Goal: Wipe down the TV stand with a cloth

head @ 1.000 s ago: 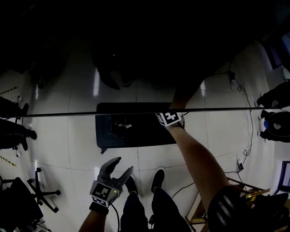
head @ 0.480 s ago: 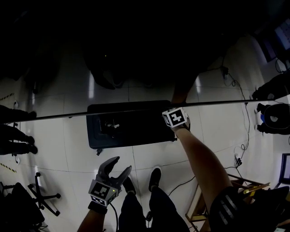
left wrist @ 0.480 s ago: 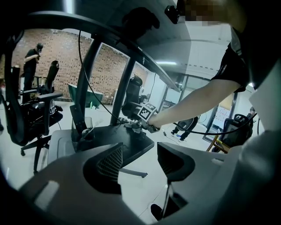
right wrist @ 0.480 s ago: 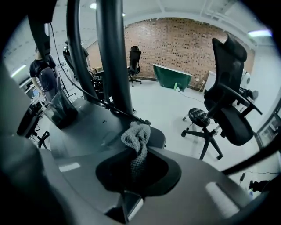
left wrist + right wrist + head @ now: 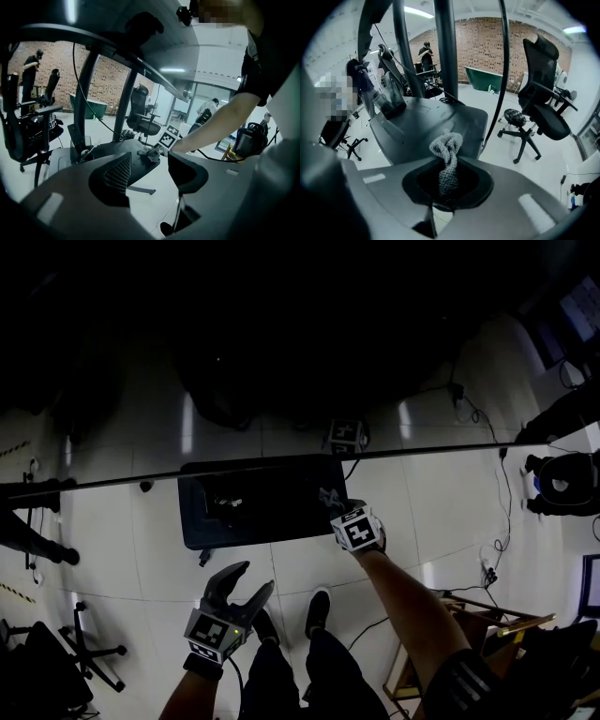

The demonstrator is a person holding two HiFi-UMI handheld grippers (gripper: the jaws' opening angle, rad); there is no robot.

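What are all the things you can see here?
TV stand base: one, black, on the white floor.
stand poles: two, dark, rising from the base.
cloth: one, grey, bunched over the base.
cable: one, black, hanging beside the poles.
office chairs: at least two, black, around the stand.
tub: one, green, by the brick wall.
shoes: two, dark, on the floor below the grippers.
left gripper: one, grey, open and empty, away from the stand.
right gripper: one, grey, shut on the cloth.
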